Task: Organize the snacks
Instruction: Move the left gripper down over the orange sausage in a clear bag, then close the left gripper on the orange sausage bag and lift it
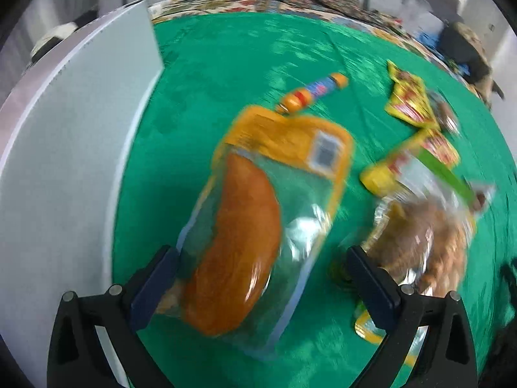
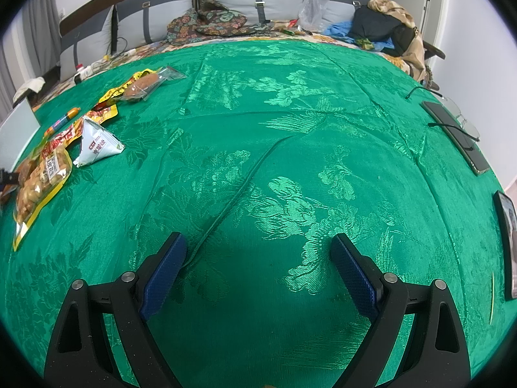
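Note:
In the blurred left wrist view, an orange-topped clear packet holding a brown sausage-shaped snack (image 1: 255,223) lies between the wide-spread fingers of my left gripper (image 1: 258,278); whether the fingers touch it is unclear. A clear bag of brown snacks (image 1: 426,236), yellow packets (image 1: 410,100) and a small sausage stick (image 1: 313,92) lie on the green cloth to the right and beyond. My right gripper (image 2: 258,258) is open and empty over bare green cloth (image 2: 290,161). The snack pile (image 2: 45,168), a white triangular packet (image 2: 97,144) and a packed bun (image 2: 145,85) lie far left.
A white box or bin (image 1: 64,168) stands at the left of the left wrist view. Phones (image 2: 455,132) with cables and a dark tablet (image 2: 507,242) lie at the cloth's right edge. Pillows, clothes and bags (image 2: 381,22) are at the back.

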Demonstrator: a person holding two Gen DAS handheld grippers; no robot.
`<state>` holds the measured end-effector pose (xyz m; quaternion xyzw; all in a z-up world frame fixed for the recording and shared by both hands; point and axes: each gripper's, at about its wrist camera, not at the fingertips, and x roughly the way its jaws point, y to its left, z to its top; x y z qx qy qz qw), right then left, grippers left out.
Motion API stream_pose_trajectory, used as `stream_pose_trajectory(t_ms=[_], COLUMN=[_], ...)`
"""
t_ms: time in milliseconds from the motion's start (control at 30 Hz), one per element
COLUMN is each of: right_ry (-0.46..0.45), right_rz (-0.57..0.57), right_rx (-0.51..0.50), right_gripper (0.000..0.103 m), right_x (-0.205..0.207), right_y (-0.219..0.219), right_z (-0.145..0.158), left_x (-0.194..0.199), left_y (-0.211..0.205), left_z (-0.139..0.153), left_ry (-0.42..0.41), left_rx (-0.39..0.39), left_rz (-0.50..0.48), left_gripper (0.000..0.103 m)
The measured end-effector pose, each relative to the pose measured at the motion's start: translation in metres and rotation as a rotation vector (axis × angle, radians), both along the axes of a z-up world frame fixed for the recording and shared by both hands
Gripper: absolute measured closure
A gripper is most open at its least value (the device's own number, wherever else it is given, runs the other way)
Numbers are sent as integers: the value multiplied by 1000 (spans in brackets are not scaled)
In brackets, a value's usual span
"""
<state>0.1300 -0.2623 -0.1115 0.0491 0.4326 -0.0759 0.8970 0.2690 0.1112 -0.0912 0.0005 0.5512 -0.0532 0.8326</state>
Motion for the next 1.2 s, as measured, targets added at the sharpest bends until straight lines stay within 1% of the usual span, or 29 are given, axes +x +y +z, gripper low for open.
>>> stream_pose_trajectory(t_ms=[100,200,300,367,433,500,567,700,767,900,1000,1033,1067,1100,1200], right_ry=[0,0,0,0,0,0,0,0,0,0,0,0,0,0,0], right_rz=[0,0,0,0,0,0,0,0,0,0,0,0,0,0,0], right_rx=[0,0,0,0,1,1,1,1,1,1,1,1,1,1,1], right_gripper=[10,10,10,10,10,10,10,10,10,10,10,10,10,10,10], right_x=[0,0,0,0,0,0,0,0,0,0,0,0,0,0,0], right_y=[0,0,0,0,0,0,0,0,0,0,0,0,0,0,0], right_z=[0,0,0,0,0,0,0,0,0,0,0,0,0,0,0], left_x=[-18,-28,-26,-18,-17,-16,-18,-26,-32,-32,-29,-30,-33,-37,-47], left_y=[-13,-21,-21,-15,-5,-2,-1,1,3,6,5,5,5,4,3], left_z=[1,2,2,-2,-3,-4,-5,-6,-5,-4,-3,-2,-1,3,5], left_ry=[1,11,19,39,28,15,-6,-92,-108,-80,-22,-14,-22,-45,-59], left_rx=[12,18,33,38,45,46,47,38,36,36,41,42,41,40,40], left_rz=[-62,-91,-71,-18,22,31,25,3,-13,-24,-33,-34,-34,-38,-28], left_gripper=[3,3,3,2,1,0,0,0,0,0,1,2,11,22,25])
